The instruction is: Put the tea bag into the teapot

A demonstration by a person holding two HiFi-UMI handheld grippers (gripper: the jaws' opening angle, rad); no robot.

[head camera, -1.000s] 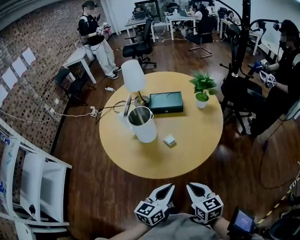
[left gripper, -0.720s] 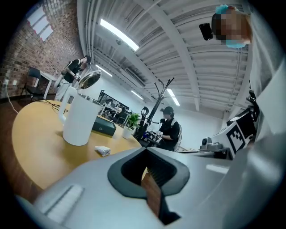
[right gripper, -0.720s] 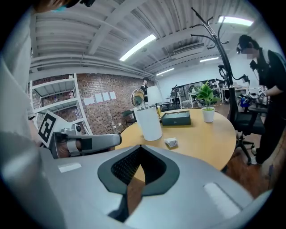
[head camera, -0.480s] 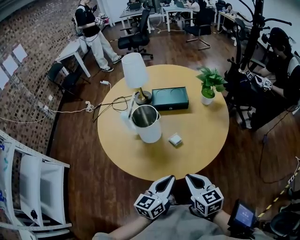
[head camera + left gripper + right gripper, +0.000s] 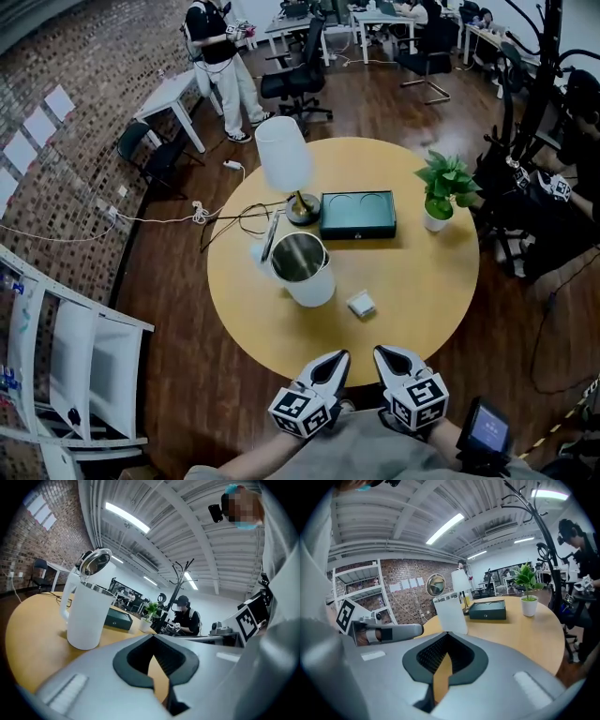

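Note:
A white teapot (image 5: 302, 270) stands left of centre on the round wooden table (image 5: 422, 281), its lid flipped open. The tea bag (image 5: 361, 304), a small pale packet, lies flat on the table just right of the teapot, nearer to me. Both grippers hover off the table's near edge, close to my body. My left gripper (image 5: 338, 356) is shut and holds nothing; my right gripper (image 5: 380, 352) is likewise shut and empty. The left gripper view has the teapot (image 5: 86, 616) ahead to the left of the closed tips (image 5: 152, 637). The right gripper view shows the teapot (image 5: 451, 613) straight ahead.
Behind the teapot stand a white table lamp (image 5: 286, 159), a dark green tray box (image 5: 357, 215) and a potted plant (image 5: 442, 187). Cables (image 5: 234, 220) trail off the table's left side. White shelving (image 5: 66, 375) stands at left; people and office chairs surround the table.
The head view has swung, so the table sits further right and lower in the picture. Both grippers remain shut in the same place near my body.

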